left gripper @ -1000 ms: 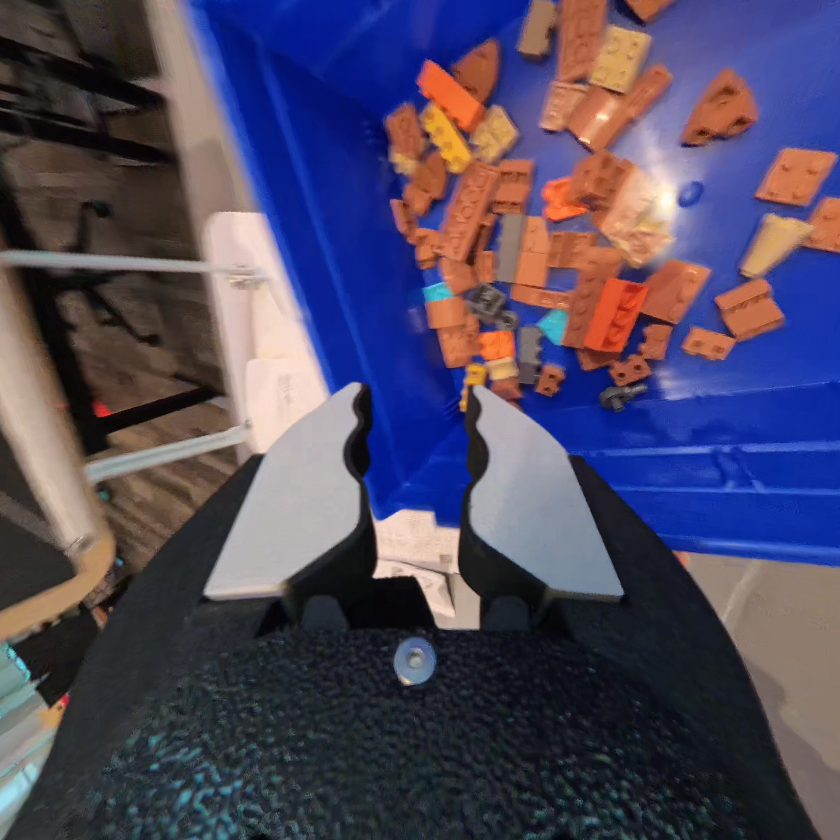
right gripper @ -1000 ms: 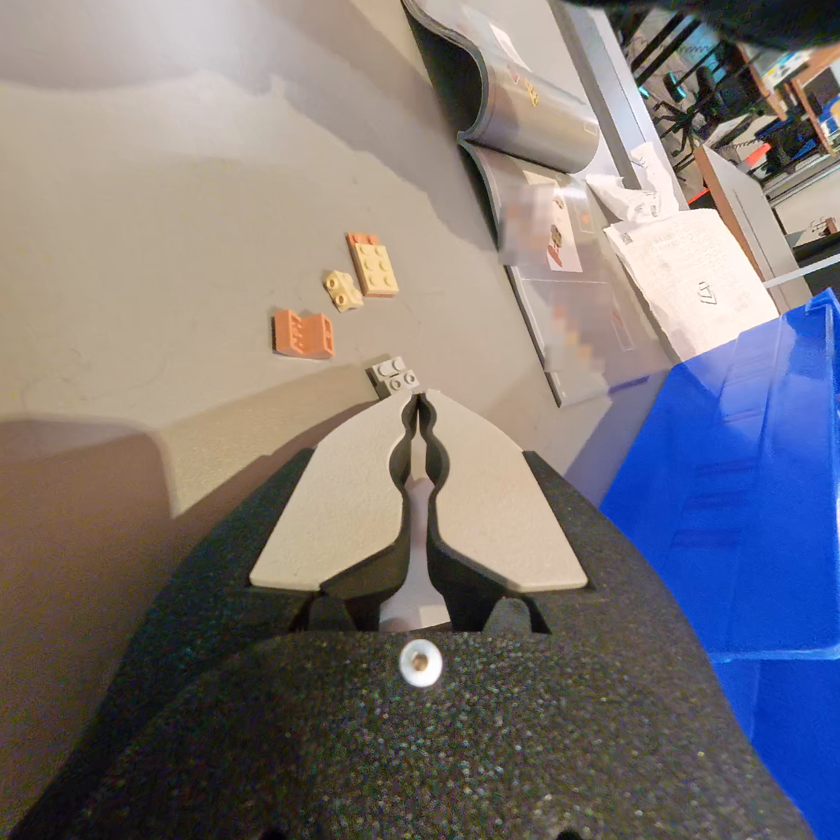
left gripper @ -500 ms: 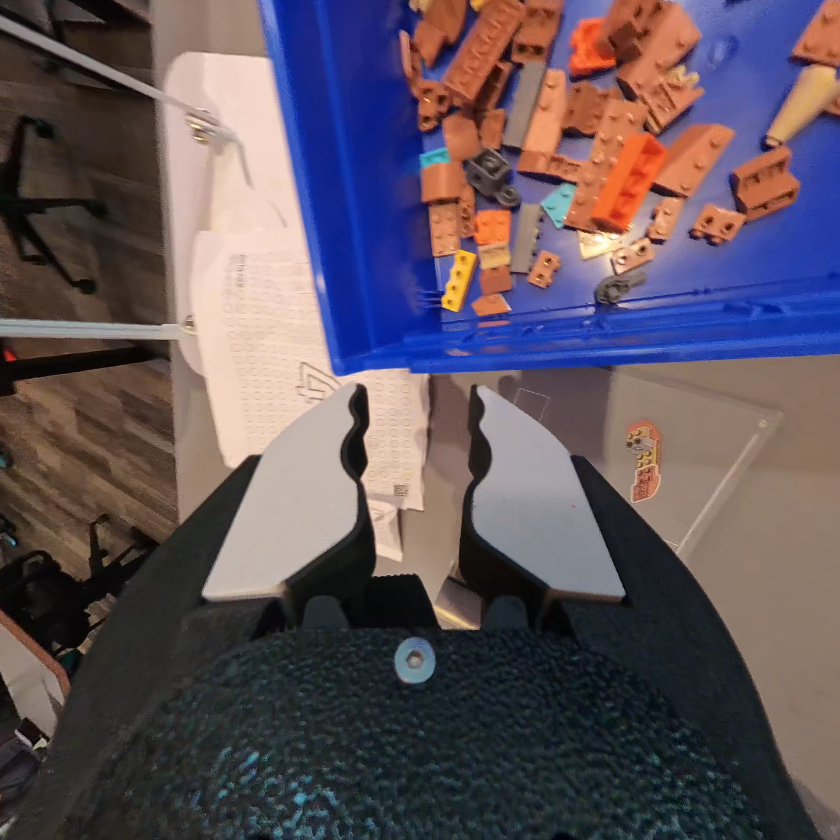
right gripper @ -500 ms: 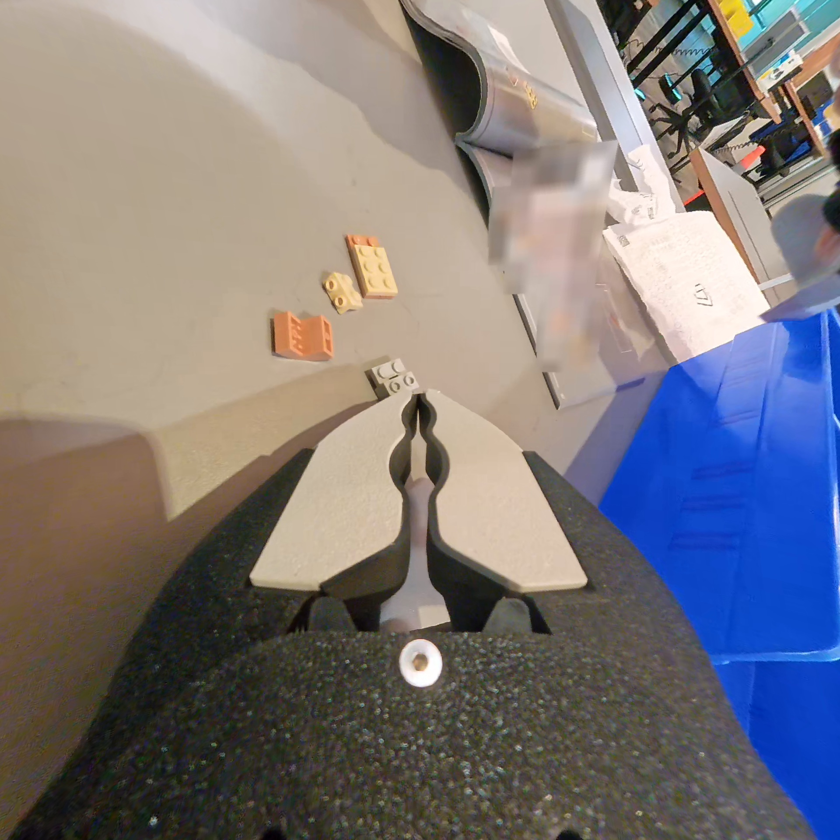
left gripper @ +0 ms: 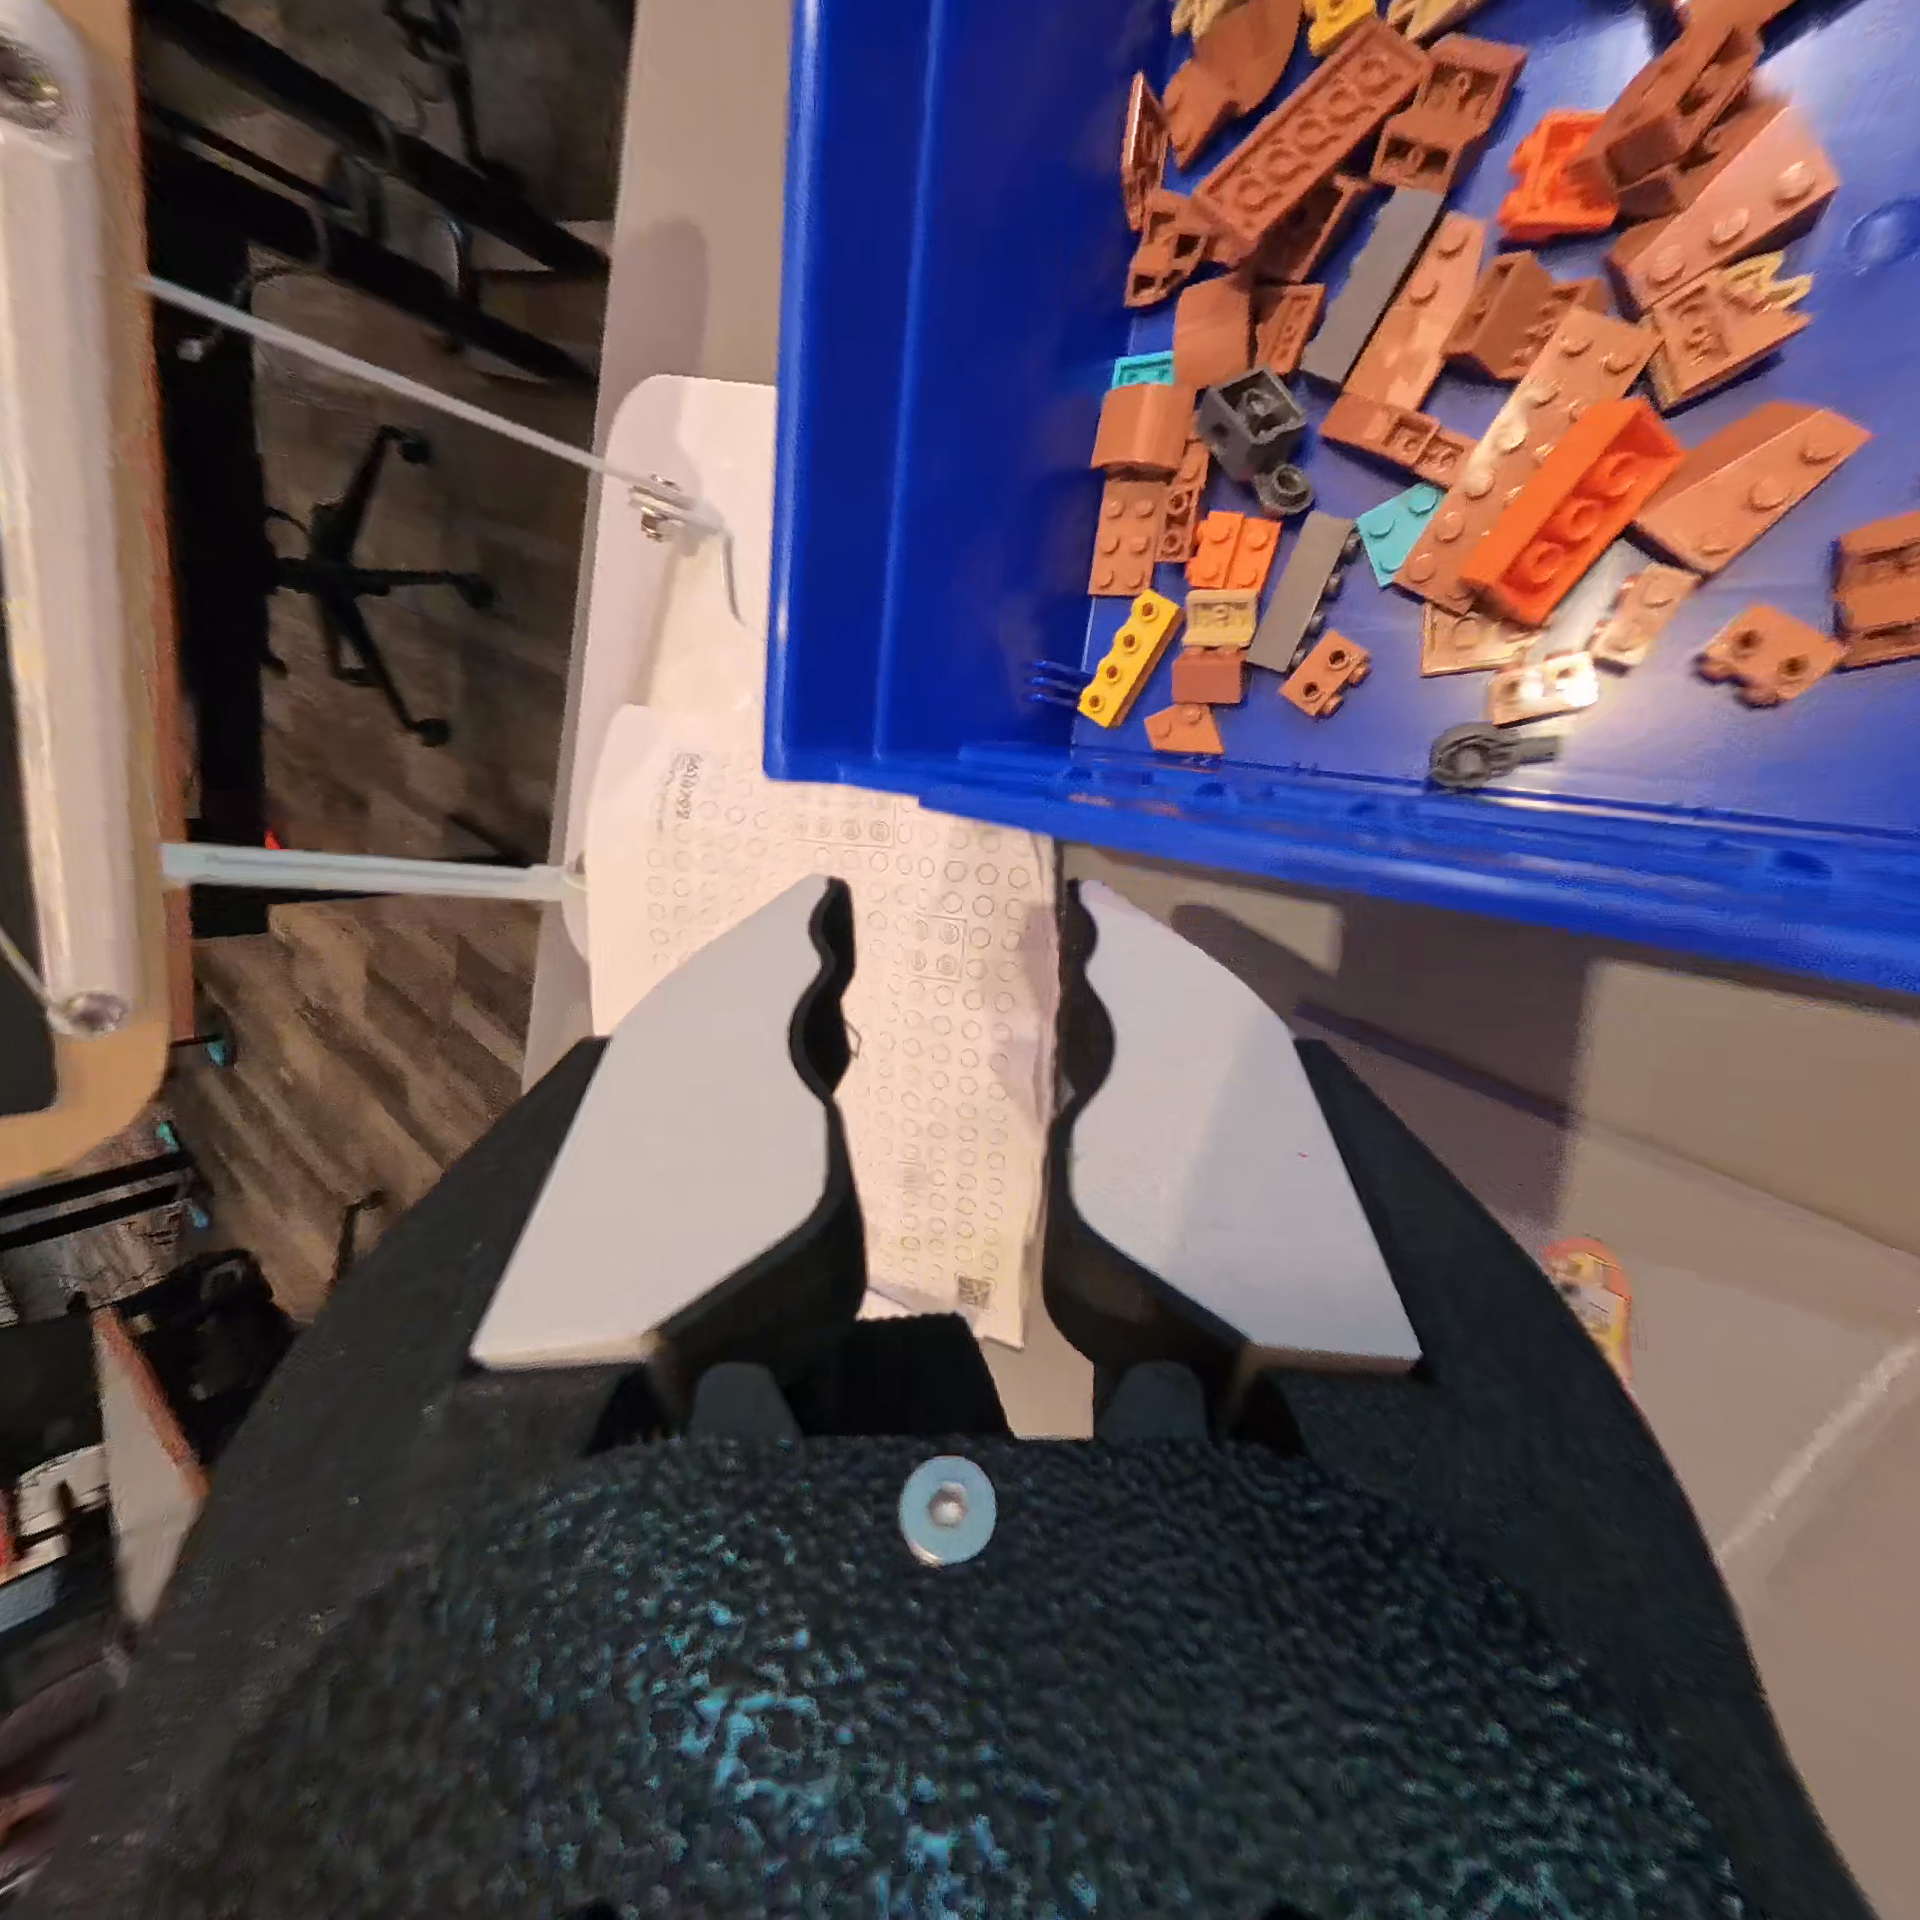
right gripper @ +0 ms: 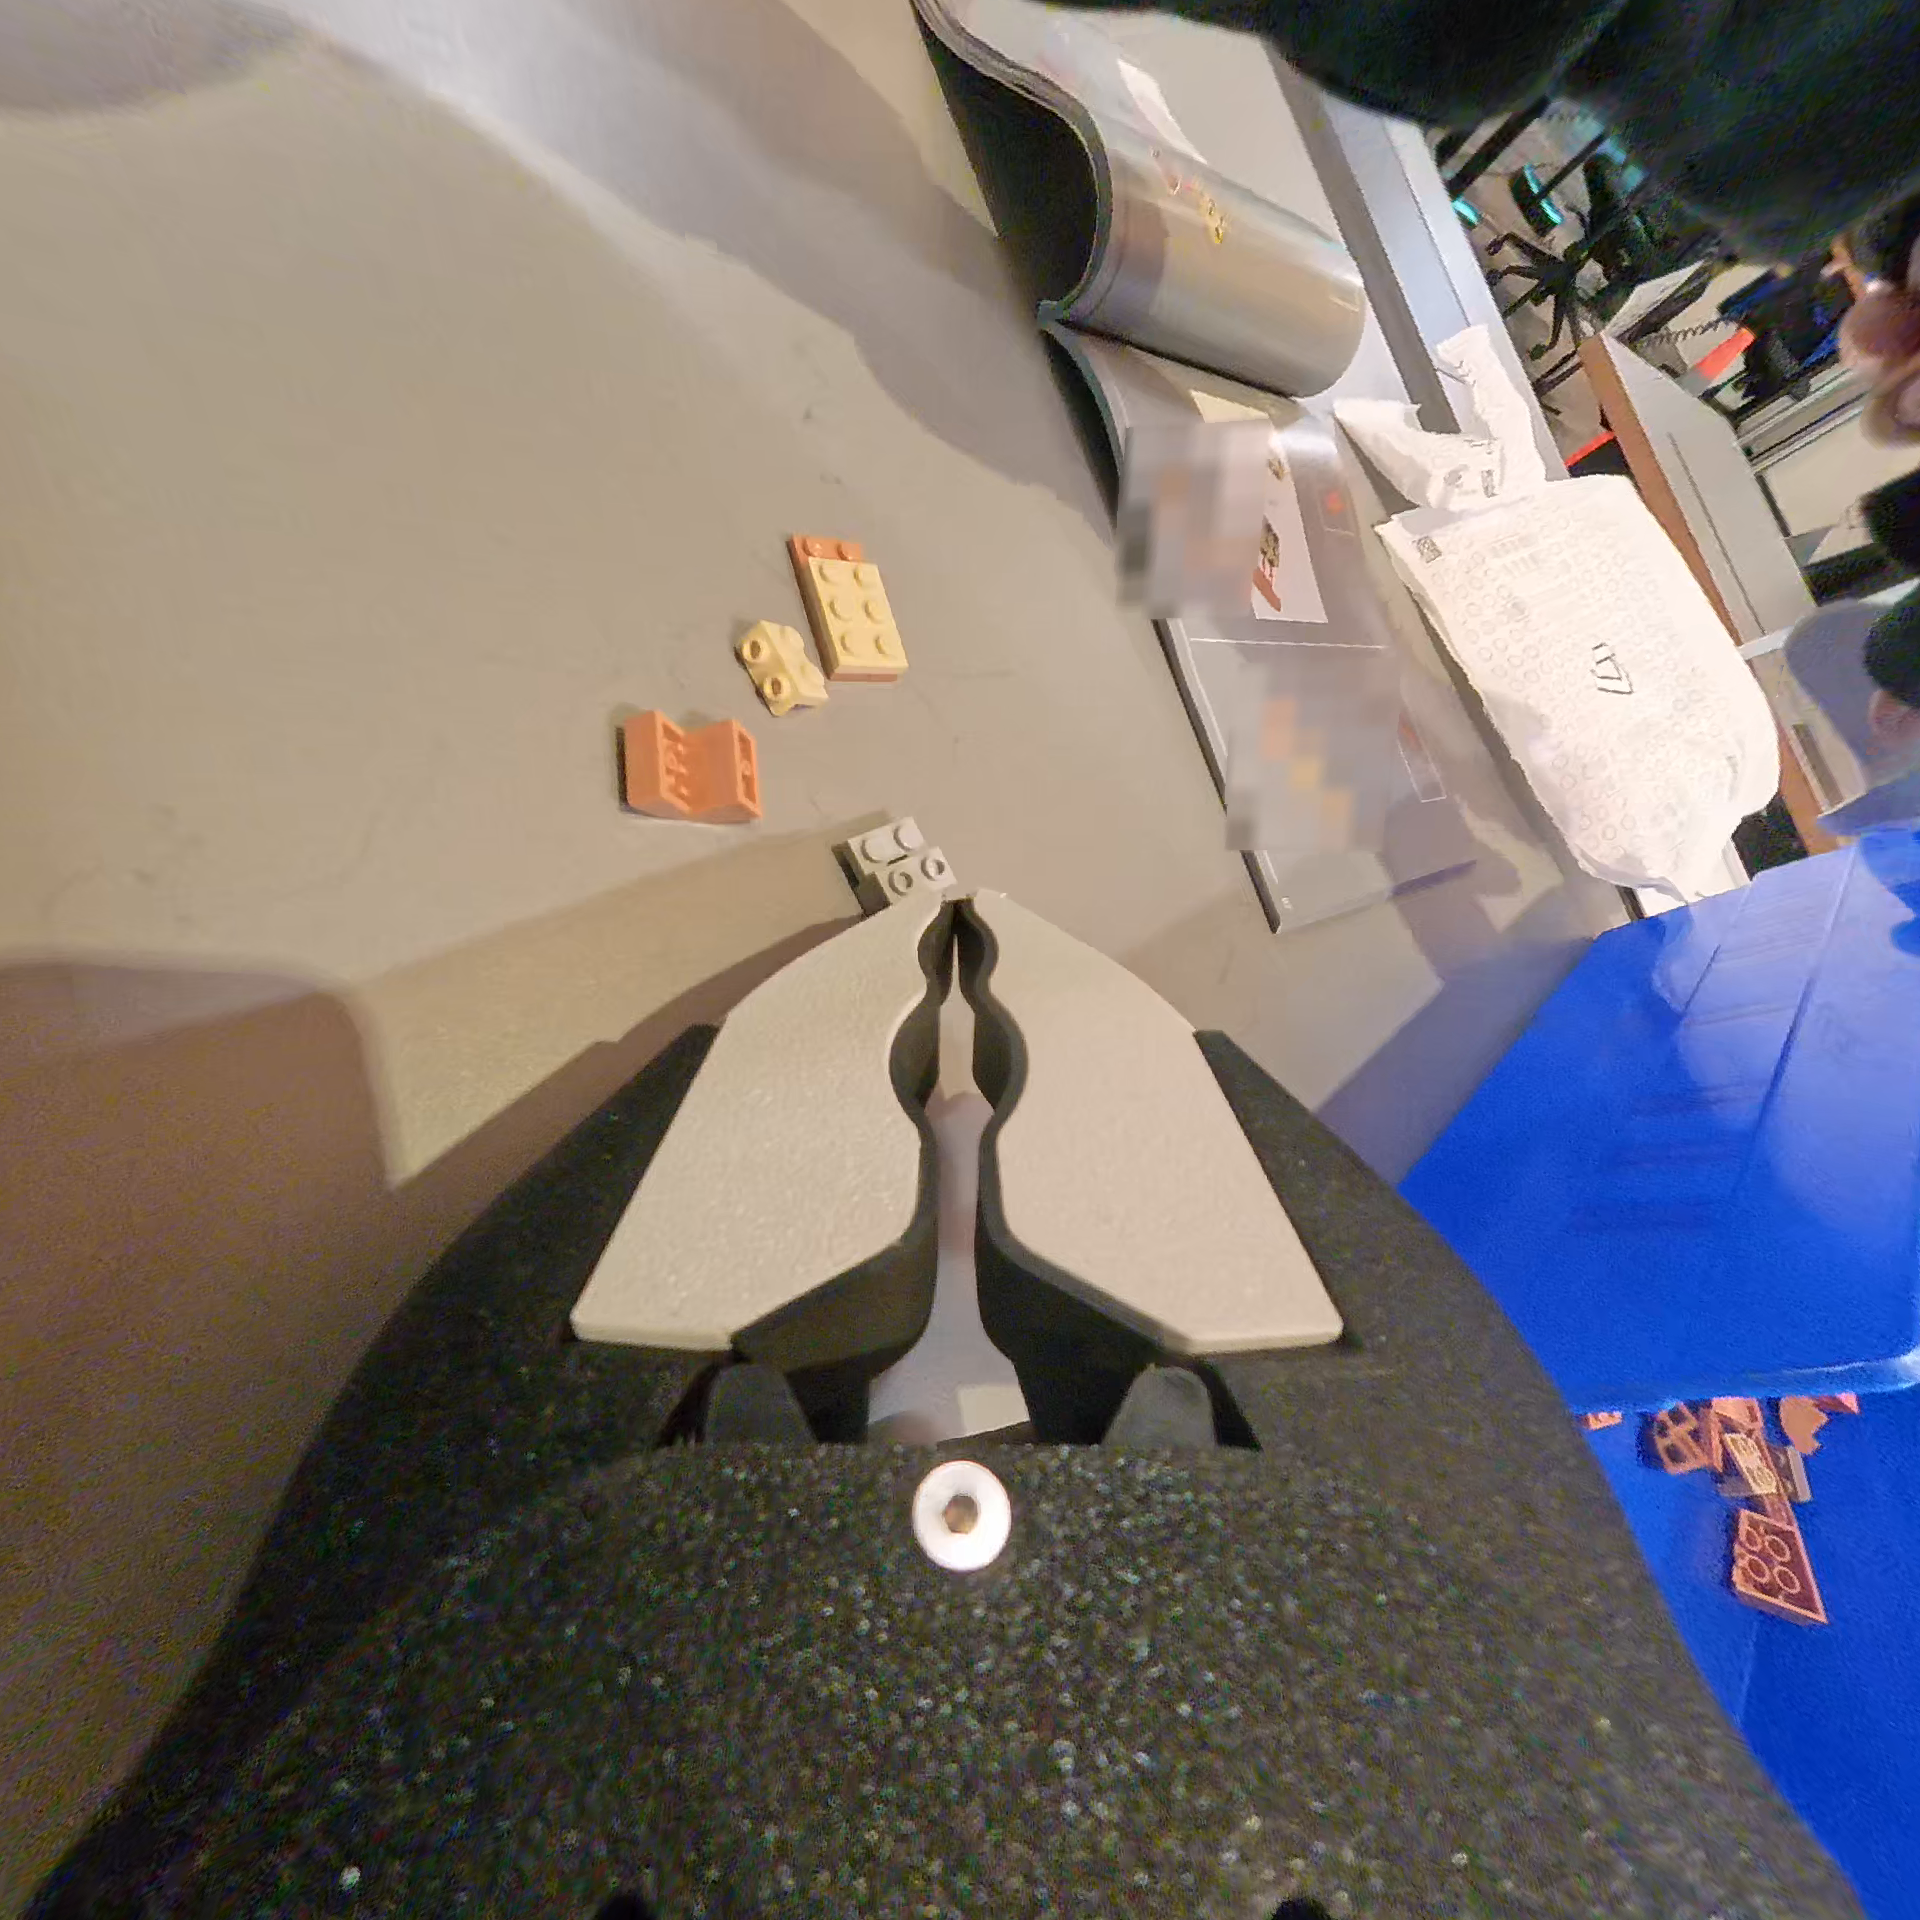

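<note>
**Left gripper open near blue bin, right gripper closed by grey brick**

Grey worktop [right gripper: 312,416] carries everything. Blue bin [left gripper: 935,416] sits at its right side in the right wrist view, full of loose bricks [left gripper: 1455,364], mostly brown and orange, some grey, teal, one yellow brick [left gripper: 1130,657] near the bin's corner. White printed sheet [left gripper: 935,1039] lies just beside the bin corner, at the worktop edge. Clear plastic sleeve with a printed page [right gripper: 1299,675] lies between the sheet and the loose pieces; a curled grey mat [right gripper: 1195,229] is at the far edge.

Left gripper [left gripper: 948,914] hovers over the white sheet, just outside the bin corner, jaws apart, nothing between them.

Right gripper [right gripper: 956,906] is low over the worktop, jaws closed together, nothing visible in them. Small grey brick [right gripper: 896,860] lies just beside its tips; touching or not, cannot tell. Beyond: orange brick [right gripper: 691,767], small tan piece [right gripper: 779,665], tan plate on an orange plate [right gripper: 854,613], all near each other.
</note>
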Demonstrator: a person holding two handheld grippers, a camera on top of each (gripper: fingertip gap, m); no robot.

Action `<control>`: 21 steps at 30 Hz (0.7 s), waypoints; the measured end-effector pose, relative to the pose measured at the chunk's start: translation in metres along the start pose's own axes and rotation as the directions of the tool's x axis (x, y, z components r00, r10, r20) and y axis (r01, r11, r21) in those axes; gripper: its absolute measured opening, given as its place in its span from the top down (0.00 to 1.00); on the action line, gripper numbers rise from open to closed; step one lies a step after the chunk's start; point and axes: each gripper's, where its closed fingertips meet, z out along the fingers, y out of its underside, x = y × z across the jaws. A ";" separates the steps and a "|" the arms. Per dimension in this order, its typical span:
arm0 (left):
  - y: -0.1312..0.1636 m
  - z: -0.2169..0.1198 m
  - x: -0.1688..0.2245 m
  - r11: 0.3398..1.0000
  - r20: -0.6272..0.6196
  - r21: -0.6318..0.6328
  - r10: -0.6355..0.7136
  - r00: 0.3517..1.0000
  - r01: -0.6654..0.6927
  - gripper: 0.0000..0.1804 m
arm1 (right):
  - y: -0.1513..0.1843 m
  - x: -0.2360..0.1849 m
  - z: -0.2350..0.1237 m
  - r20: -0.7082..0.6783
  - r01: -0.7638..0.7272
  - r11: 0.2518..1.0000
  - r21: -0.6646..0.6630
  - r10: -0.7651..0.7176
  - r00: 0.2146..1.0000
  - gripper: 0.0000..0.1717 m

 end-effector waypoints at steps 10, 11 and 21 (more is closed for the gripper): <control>0.001 -0.034 0.078 0.992 -0.402 0.068 -0.069 0.913 0.105 0.82 | -0.001 0.000 0.001 -0.004 0.004 1.000 -0.002 -0.004 1.000 1.00; -0.004 -0.032 0.083 0.992 -0.416 0.080 -0.058 0.907 0.100 0.82 | -0.001 0.000 0.001 -0.005 0.005 1.000 -0.002 -0.005 1.000 1.00; 0.013 -0.063 0.080 0.963 -0.263 0.209 -0.110 0.958 0.168 0.78 | 0.001 0.001 0.000 -0.005 0.001 1.000 0.000 -0.001 1.000 1.00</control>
